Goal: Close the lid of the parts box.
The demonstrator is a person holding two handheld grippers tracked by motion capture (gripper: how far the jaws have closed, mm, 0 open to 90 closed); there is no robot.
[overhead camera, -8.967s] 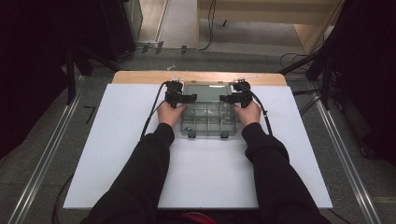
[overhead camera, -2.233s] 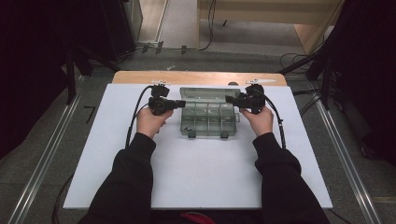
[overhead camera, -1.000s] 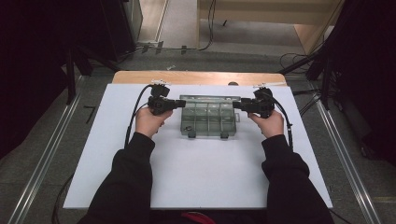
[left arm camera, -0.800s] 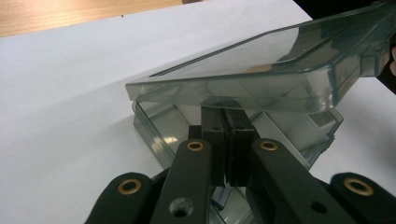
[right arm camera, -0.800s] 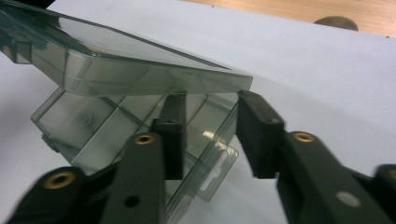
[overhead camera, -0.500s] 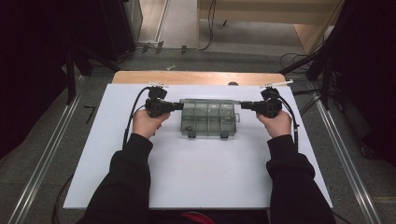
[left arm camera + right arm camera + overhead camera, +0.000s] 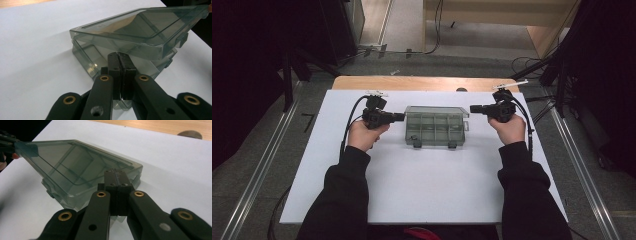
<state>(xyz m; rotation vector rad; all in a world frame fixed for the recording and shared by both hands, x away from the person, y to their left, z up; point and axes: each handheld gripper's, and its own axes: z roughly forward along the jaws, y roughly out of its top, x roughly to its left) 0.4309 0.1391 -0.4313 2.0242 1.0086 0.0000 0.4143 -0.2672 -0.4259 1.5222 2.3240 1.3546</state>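
— Both claws look pressed together to me. Left gripper (image 7: 400,117) sits centre-left in the high view with its tip against the left end of the clear compartment box (image 7: 435,126); right gripper (image 7: 474,108) is just off the box's upper right corner.

— Up close, the left gripper (image 7: 121,65) has its jaws flat together in front of the box (image 7: 140,32), whose lid is tilted up. I cannot tell whether they pinch the box's edge. Same with the right gripper (image 7: 117,179): jaws together, low and centre, with the box (image 7: 75,167) right behind them.

— Any brand or label on it?

— None that I can read; the plastic is smoky and see-through, with dividers inside.

— And the surface?

— White sheet (image 7: 422,190) over a wooden table (image 7: 422,83), the wood showing along the upper edge. Grey floor (image 7: 277,165) around it, metal rails (image 7: 254,180) at both sides, cables (image 7: 532,65) in the upper right, dark room.
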